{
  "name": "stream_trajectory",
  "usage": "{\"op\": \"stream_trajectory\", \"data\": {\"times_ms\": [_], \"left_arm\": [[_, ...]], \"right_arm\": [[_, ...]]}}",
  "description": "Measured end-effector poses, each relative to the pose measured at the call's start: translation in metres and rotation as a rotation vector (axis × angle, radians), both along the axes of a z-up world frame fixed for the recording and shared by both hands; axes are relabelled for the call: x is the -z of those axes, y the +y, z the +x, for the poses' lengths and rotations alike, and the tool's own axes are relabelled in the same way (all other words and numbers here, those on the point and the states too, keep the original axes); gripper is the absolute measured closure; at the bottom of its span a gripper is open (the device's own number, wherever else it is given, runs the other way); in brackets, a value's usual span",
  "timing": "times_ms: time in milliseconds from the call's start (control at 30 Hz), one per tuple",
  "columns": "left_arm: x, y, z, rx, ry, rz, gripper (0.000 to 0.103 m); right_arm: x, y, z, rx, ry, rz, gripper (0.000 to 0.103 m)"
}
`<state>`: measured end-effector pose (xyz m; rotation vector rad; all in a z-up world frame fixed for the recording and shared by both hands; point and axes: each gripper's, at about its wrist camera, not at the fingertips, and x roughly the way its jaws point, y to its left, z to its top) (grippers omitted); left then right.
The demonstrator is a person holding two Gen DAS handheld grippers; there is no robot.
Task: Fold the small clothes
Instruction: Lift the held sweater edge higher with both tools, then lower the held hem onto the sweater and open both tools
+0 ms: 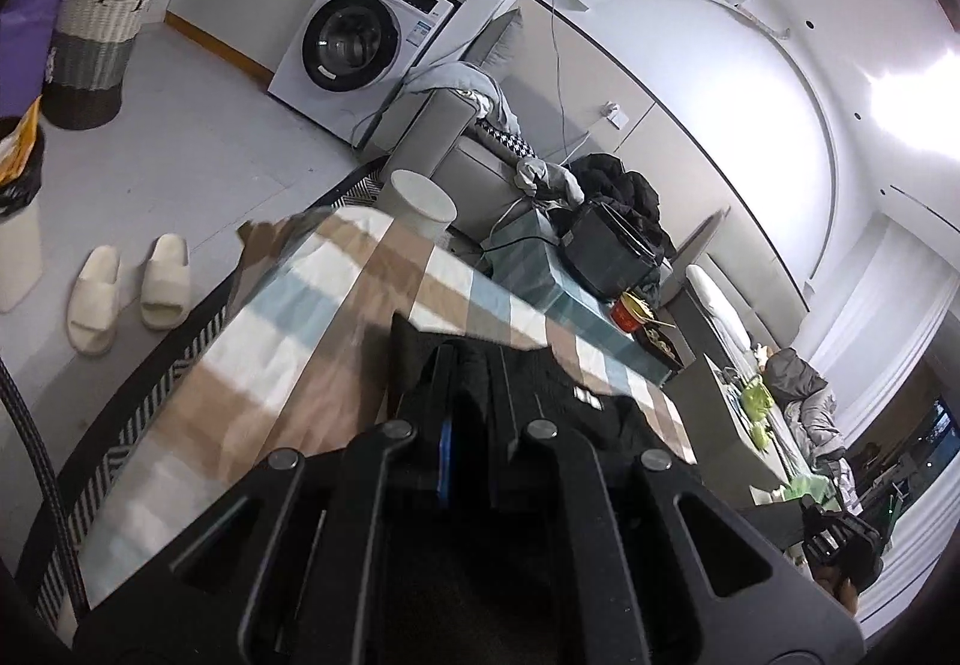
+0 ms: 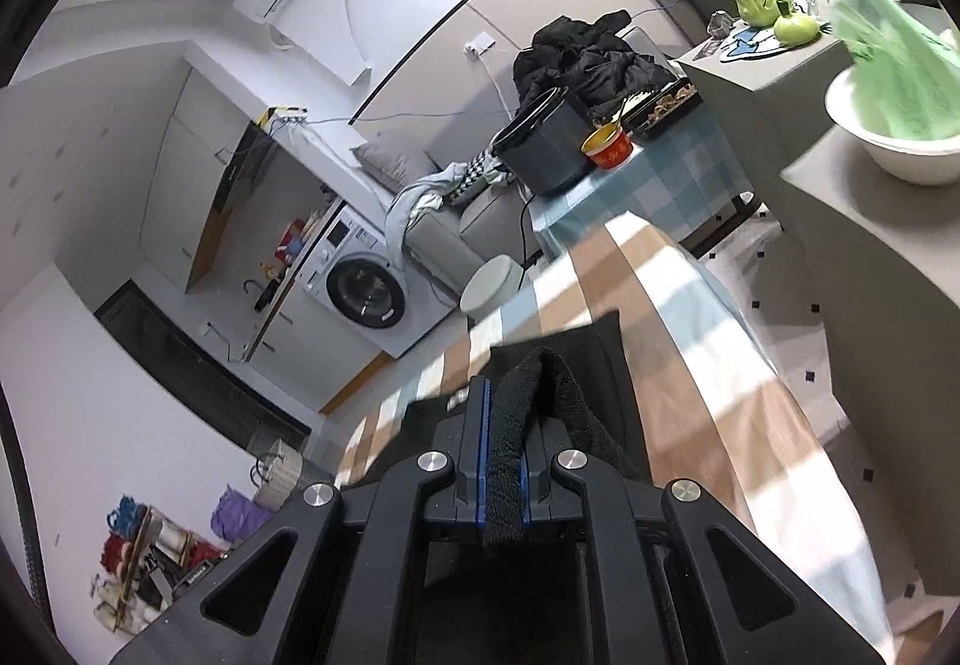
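A small black knitted garment (image 1: 540, 383) lies on the checked tablecloth (image 1: 288, 317) and hangs from both grippers. My left gripper (image 1: 474, 365) is shut on the garment's edge, with black cloth between its fingers. My right gripper (image 2: 510, 395) is shut on another black fold (image 2: 540, 383), which loops up over the fingertips; the rest of the garment (image 2: 594, 359) spreads on the table (image 2: 708, 317) beyond.
A white round stool (image 1: 423, 200) stands past the table's far end. A second table holds a black air fryer (image 2: 540, 143), a red cup (image 2: 609, 146) and a food tray. A washing machine (image 1: 354, 47), slippers (image 1: 126, 293), a basket (image 1: 90, 53) and a sofa surround it.
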<state>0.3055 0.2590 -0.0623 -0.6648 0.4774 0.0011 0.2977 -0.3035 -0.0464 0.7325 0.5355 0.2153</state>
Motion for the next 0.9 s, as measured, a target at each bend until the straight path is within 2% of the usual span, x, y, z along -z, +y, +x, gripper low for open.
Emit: {"op": "stream_trajectory", "data": {"times_ms": [167,433,533,600,633,667,700,767,900], "left_arm": [[-0.001,0.0,0.06,0.01,0.012,-0.005,0.098],[0.018,-0.005,0.145,-0.01,0.061,0.021,0.098],[0.036,-0.002,0.173,-0.034,0.109,0.027,0.098],[0.05,0.001,0.19,-0.085,0.19,0.049,0.095],[0.059,0.003,0.193,-0.093,0.222,0.046,0.091],[0.064,0.005,0.197,-0.095,0.255,0.035,0.076],[0.07,0.008,0.198,-0.091,0.28,0.011,0.066],[0.077,0.012,0.192,-0.075,0.274,-0.043,0.066],[0.078,0.005,0.177,-0.035,0.266,-0.044,0.056]], "right_arm": [[0.001,-0.002,0.047,0.037,0.026,0.018,0.096],[0.015,-0.004,0.108,0.1,0.079,0.023,0.096],[0.025,-0.003,0.13,0.127,0.108,0.016,0.096],[0.035,-0.003,0.146,0.131,0.153,0.0,0.092],[0.041,-0.002,0.156,0.128,0.194,-0.01,0.088],[0.048,-0.003,0.163,0.12,0.239,-0.014,0.076],[0.053,-0.004,0.167,0.114,0.27,-0.007,0.063],[0.062,-0.006,0.165,0.097,0.302,0.032,0.06],[0.062,0.0,0.15,0.036,0.291,0.04,0.059]]}}
